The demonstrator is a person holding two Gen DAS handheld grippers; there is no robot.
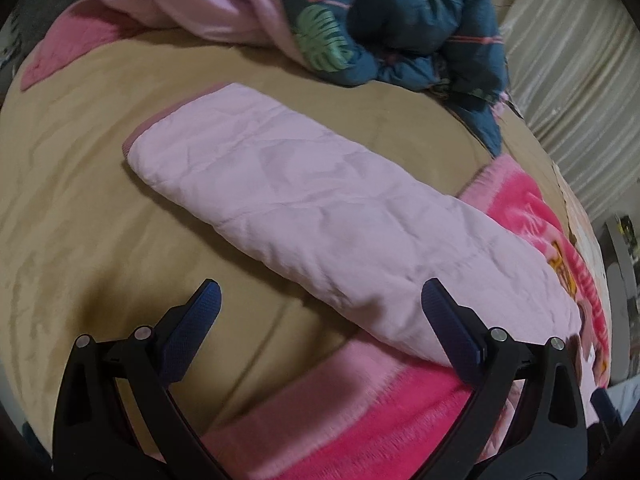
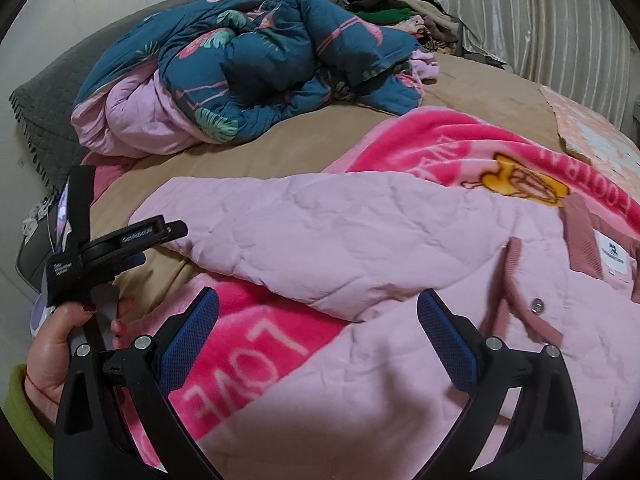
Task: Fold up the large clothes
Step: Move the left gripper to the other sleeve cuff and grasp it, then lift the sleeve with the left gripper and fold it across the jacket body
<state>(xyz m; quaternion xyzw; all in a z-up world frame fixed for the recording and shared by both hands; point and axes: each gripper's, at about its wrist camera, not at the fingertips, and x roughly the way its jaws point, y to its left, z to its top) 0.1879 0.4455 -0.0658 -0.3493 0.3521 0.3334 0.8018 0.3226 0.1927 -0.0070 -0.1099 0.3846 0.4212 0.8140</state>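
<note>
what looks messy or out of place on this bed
The pink jacket lies unfolded, one sleeve stretched sideways across the tan sheet. Behind it, a teal flamingo-print comforter sits bunched in a heap. Both grippers, left and right, are open and empty.

L gripper [image 1: 320, 292] wide open, holding nothing. R gripper [image 2: 318, 300] wide open too. L hand [image 2: 52, 356] grips its handle.

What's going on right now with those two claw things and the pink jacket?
Left gripper open, empty. Right gripper open, empty, above pink jacket. Jacket sleeve stretched flat, unfolded. Pink blanket underneath; rumpled teal comforter beyond, clear.
</note>
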